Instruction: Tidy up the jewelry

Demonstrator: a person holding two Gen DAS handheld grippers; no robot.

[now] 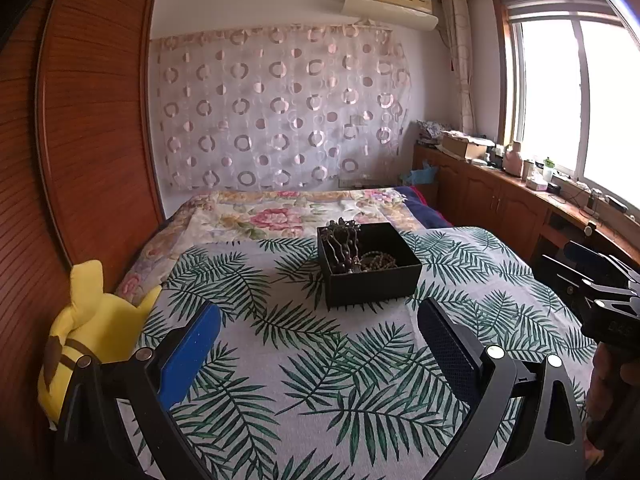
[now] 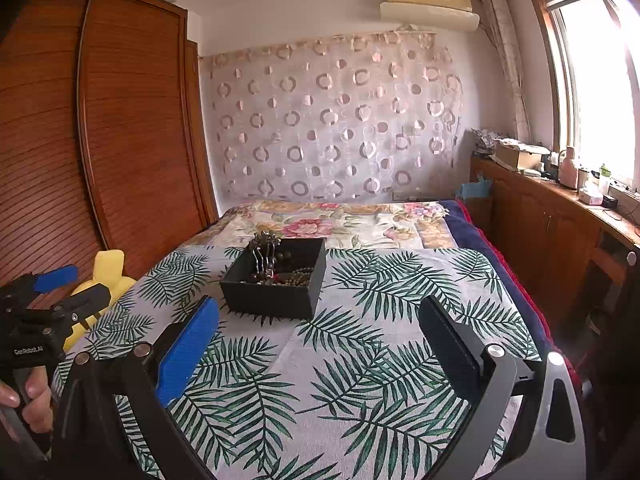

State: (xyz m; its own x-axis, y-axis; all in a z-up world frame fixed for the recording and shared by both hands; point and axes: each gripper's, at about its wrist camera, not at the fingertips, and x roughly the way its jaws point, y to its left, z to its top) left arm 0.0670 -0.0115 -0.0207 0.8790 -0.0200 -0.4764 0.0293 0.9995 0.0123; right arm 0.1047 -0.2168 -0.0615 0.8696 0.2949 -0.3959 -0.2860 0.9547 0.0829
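Observation:
A black open box sits on the leaf-print cloth on the bed. It holds bead bracelets and a dark wavy hair clip sticking up at its left side. The box also shows in the right wrist view with the beads and the clip. My left gripper is open and empty, well short of the box. My right gripper is open and empty, also short of the box. Each gripper shows at the edge of the other's view: the right and the left.
A yellow plush toy lies at the bed's left edge beside the wooden wardrobe. A floral blanket covers the far bed. A wooden counter with clutter runs under the window on the right.

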